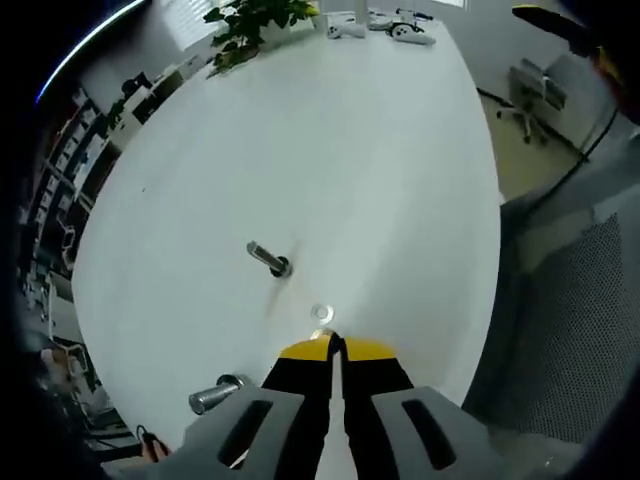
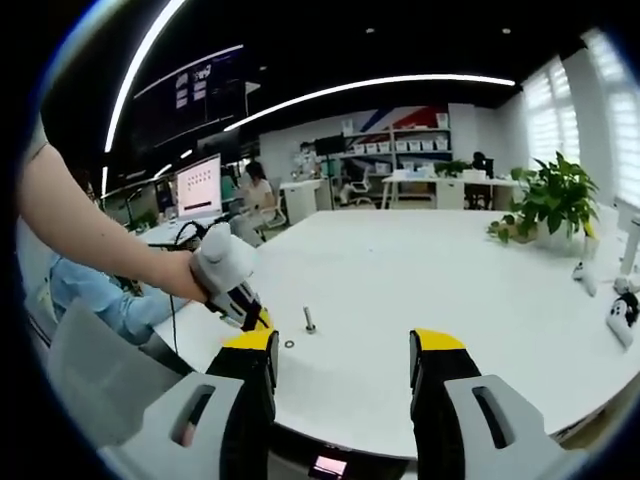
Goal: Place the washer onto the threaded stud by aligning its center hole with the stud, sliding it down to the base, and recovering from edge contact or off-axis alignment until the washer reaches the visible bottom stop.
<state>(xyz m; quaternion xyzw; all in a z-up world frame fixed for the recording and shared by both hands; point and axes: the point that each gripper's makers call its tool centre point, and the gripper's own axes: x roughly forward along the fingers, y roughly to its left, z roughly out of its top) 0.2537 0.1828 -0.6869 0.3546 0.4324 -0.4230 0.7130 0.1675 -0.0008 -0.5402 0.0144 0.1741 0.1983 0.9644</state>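
Note:
A short threaded stud [image 1: 268,259] stands on the white table [image 1: 380,170]; in the right gripper view the stud [image 2: 309,320] rises upright near the table's near edge. A small silver washer [image 1: 321,313] lies flat on the table just beyond my left gripper [image 1: 333,346], whose yellow-tipped jaws are shut together with nothing between them. The right gripper view has the washer [image 2: 289,344] lying left of the stud, with the left gripper [image 2: 263,322] held by a hand, its tip pointing down at the washer. My right gripper [image 2: 345,350] hovers open, back from the table's edge.
A metal bolt [image 1: 215,393] lies near the table's edge, left of my left jaws. A potted plant [image 1: 250,20] [image 2: 555,200] and small white devices [image 1: 400,28] sit at the table's far end. An office chair [image 1: 525,95] stands beyond the table. People sit at desks [image 2: 255,195].

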